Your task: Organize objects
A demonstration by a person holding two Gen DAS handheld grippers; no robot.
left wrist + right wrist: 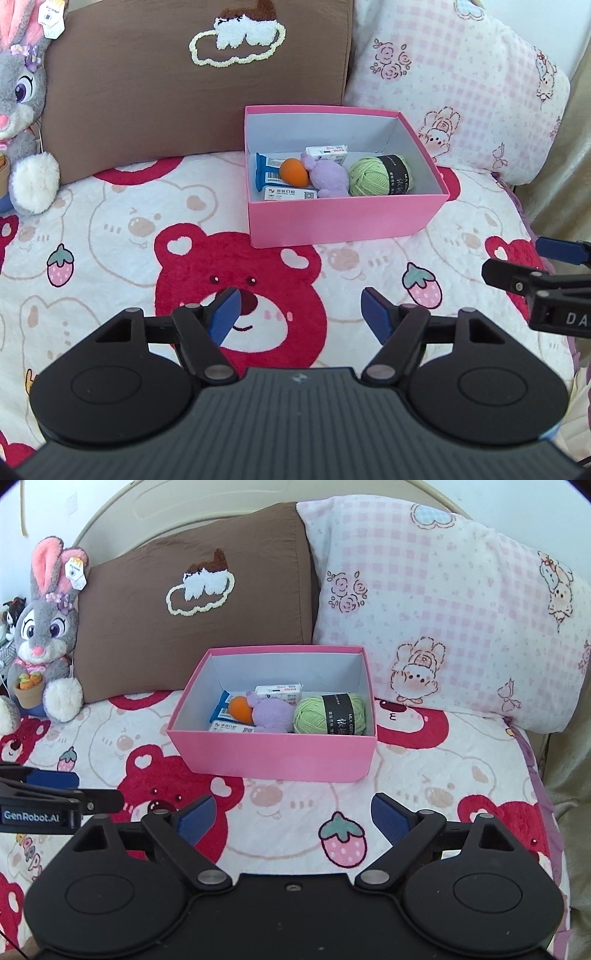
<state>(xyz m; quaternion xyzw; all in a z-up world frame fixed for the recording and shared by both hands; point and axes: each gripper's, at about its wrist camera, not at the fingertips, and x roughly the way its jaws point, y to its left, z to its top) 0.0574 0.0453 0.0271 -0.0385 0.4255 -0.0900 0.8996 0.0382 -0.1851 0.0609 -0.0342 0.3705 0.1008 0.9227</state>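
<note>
A pink box stands on the bear-print blanket in front of the pillows. Inside lie a green yarn ball, a purple plush, an orange ball, a blue packet and small white cartons. My left gripper hovers open over the blanket, short of the box, nothing between its blue pads. My right gripper is likewise open and empty, nearer the box's front wall. Each gripper shows at the edge of the other's view.
A brown pillow and a pink checked pillow lean behind the box. A grey plush rabbit sits at the far left. The blanket stretches left of the box; the bed edge drops away at the right.
</note>
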